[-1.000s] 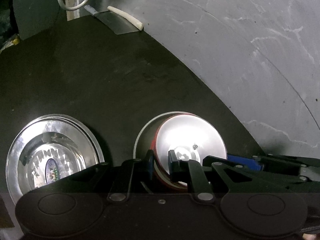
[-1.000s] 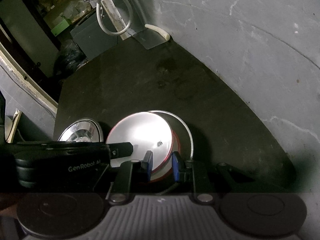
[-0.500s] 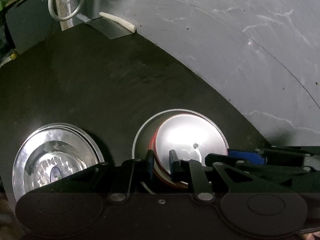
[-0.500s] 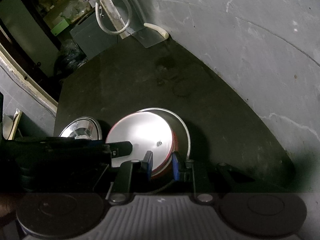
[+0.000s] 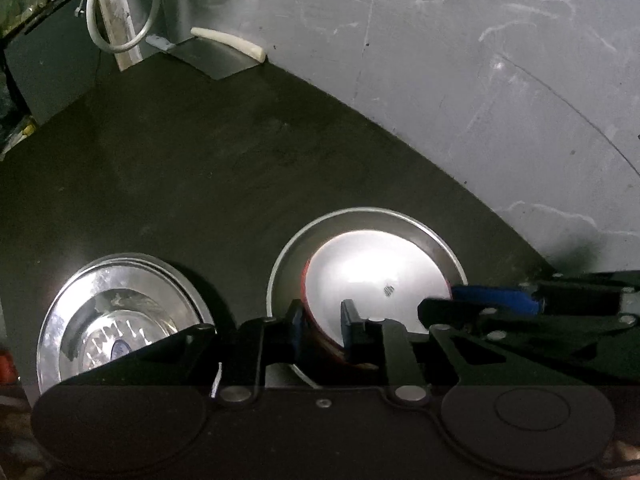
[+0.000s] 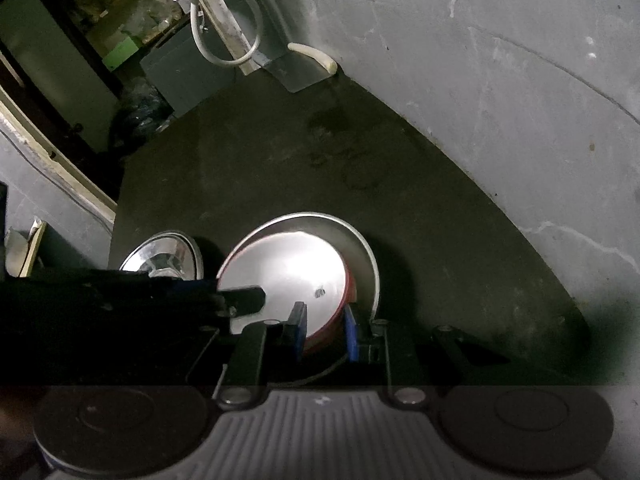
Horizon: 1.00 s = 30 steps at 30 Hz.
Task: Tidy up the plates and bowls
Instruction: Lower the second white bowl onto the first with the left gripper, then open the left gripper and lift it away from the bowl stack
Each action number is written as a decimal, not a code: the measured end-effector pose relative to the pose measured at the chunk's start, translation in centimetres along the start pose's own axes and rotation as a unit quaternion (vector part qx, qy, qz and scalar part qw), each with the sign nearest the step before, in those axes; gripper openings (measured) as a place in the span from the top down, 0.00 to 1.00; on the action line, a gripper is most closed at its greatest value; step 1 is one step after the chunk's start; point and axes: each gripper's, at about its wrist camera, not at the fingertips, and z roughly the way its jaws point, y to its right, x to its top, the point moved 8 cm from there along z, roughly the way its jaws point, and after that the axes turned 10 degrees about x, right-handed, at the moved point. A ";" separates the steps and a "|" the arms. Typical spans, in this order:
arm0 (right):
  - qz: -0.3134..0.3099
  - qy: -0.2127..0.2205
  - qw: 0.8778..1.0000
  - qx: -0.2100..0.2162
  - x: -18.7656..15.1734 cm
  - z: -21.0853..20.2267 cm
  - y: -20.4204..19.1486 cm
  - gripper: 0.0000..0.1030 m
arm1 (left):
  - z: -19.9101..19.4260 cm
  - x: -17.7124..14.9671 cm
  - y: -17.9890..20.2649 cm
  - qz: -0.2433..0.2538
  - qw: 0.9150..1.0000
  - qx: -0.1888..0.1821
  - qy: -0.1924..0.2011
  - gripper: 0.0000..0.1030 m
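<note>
A bowl, red outside and pale inside, sits tilted within a larger steel plate on the dark counter. My left gripper is shut on the bowl's near-left rim, one pad inside and one outside. My right gripper is shut on the same bowl at its near-right rim, above the steel plate. The blue pad of one of the right gripper's fingers reaches in from the right. A second shiny steel dish lies to the left, also seen as the steel dish in the right wrist view.
A grey wall curves along the counter's right side. A cleaver with a white handle lies at the far corner beside a white cable loop. Bare dark counter stretches beyond the dishes. Its left edge drops off.
The bowl has come lower and nearer within the steel plate, so the plate's far rim now shows around it. Both grippers kept their hold and moved with it.
</note>
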 end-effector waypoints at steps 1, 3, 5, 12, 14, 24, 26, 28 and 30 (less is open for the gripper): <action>-0.001 0.001 1.000 -0.001 0.0 0.0 0.0 0.78 | 0.0 0.1 0.0 -0.001 1.000 0.000 0.001 0.80; 0.001 0.001 1.000 0.000 0.0 0.0 0.1 0.78 | -0.1 0.1 0.0 -0.004 1.000 -0.002 0.002 0.80; 0.001 0.001 1.000 0.000 -0.1 -0.1 0.0 0.78 | 0.0 0.1 -0.1 -0.005 1.000 -0.004 0.002 0.79; -0.012 0.017 1.000 -0.015 0.3 -0.9 -0.1 0.73 | -0.7 0.2 -0.8 -0.028 0.999 -0.011 0.018 0.60; -0.023 0.026 0.999 -0.026 0.6 -1.5 -0.1 0.67 | -1.2 0.3 -1.4 -0.041 0.999 -0.010 0.027 0.51; -0.022 0.071 0.995 -0.061 1.1 -3.8 0.9 0.15 | -3.6 -0.4 -5.2 -0.128 0.991 -0.015 0.047 0.07; -0.016 0.080 0.994 -0.068 1.2 -4.2 1.4 0.07 | -3.9 -0.9 -5.9 -0.145 0.988 -0.018 0.045 0.03; -0.006 0.083 0.994 -0.071 1.0 -4.4 2.0 0.03 | -4.1 -1.4 -6.4 -0.155 0.987 -0.019 0.041 0.01; 0.003 0.081 0.994 -0.073 0.8 -4.3 2.6 0.02 | -4.1 -1.7 -6.7 -0.154 0.987 -0.019 0.038 0.01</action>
